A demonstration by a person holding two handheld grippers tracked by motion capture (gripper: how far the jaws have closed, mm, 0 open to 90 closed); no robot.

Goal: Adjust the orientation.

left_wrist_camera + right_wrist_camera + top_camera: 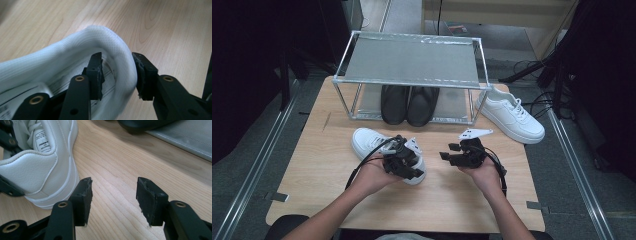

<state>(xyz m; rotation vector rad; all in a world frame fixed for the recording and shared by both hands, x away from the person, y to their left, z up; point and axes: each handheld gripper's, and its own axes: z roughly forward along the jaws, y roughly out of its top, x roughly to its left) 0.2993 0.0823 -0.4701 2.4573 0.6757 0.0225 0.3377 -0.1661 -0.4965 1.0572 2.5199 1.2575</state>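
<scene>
Left hand-held gripper (117, 75) released, jaws straddling heel collar of white leather sneaker (368, 142), tabletop (322, 165) at 9 o'clock. Right hand-held gripper (113, 200) open, empty. Advice: reclose squarely on collar before lifting.

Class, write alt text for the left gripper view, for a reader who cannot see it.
The left gripper straddles the padded heel collar of a white sneaker: one black jaw sits inside the shoe, the other outside, with a little space visible on each side of the rim, so the pads are not pressing. The sneaker lies on a light wooden table.
</scene>
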